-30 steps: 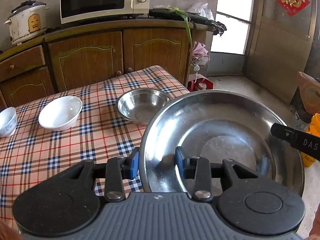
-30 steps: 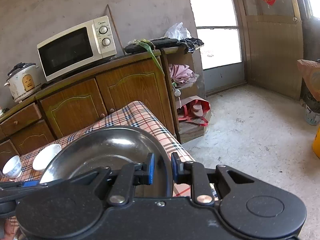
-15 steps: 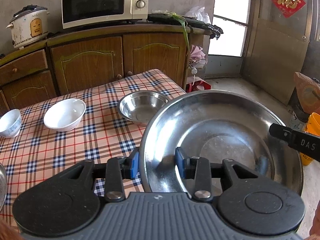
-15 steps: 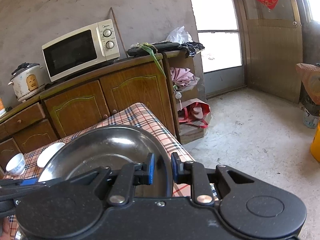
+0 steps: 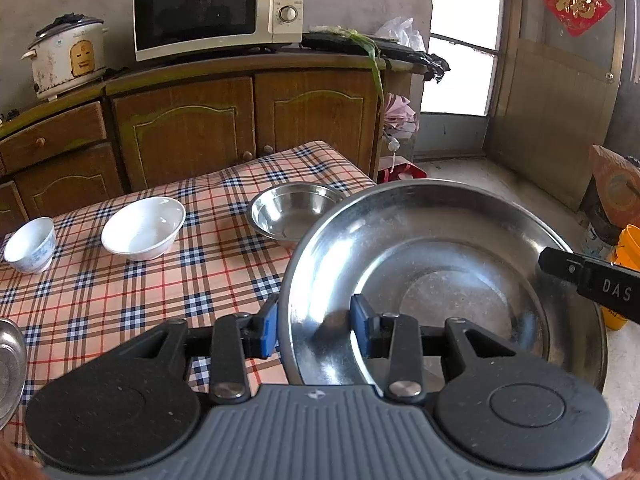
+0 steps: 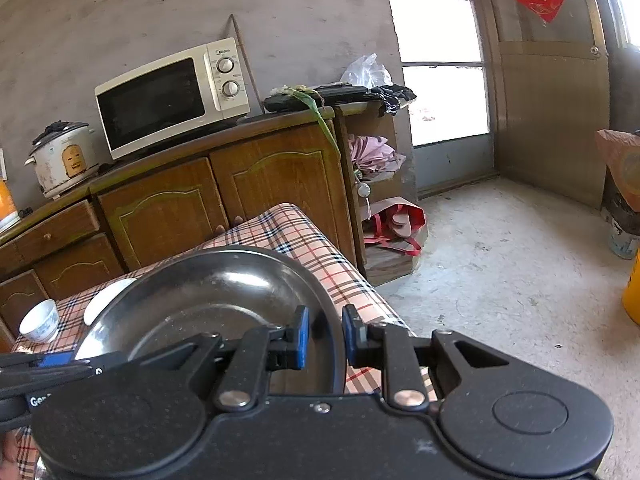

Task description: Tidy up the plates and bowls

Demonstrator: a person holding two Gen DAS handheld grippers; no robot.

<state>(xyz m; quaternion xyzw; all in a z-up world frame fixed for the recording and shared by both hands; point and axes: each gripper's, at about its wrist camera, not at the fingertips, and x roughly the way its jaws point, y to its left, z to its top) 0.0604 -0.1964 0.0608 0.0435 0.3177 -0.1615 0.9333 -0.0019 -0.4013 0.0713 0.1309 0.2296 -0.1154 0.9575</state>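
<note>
Bare tabletop (image 5: 132,292) is left at nine o'clock of the steel plate (image 5: 440,280). Passage at eleven o'clock is blocked by the steel bowl (image 5: 294,212), the white bowl (image 5: 142,228) farther left.

my wide round steel basin (image 5: 460,264) hides part of the smaller steel bowl (image 5: 292,210); another shiny steel dish (image 5: 8,368) is cut off at the left edge.

Large steel plate (image 5: 460,264) aloft, slightly tilted

Glossy steel basin (image 5: 440,264), shiny steel bowl (image 5: 294,210), glazed white bowl (image 5: 142,228), smooth checked tablecloth (image 5: 120,292), varnished wood cabinet (image 5: 180,136)
</note>
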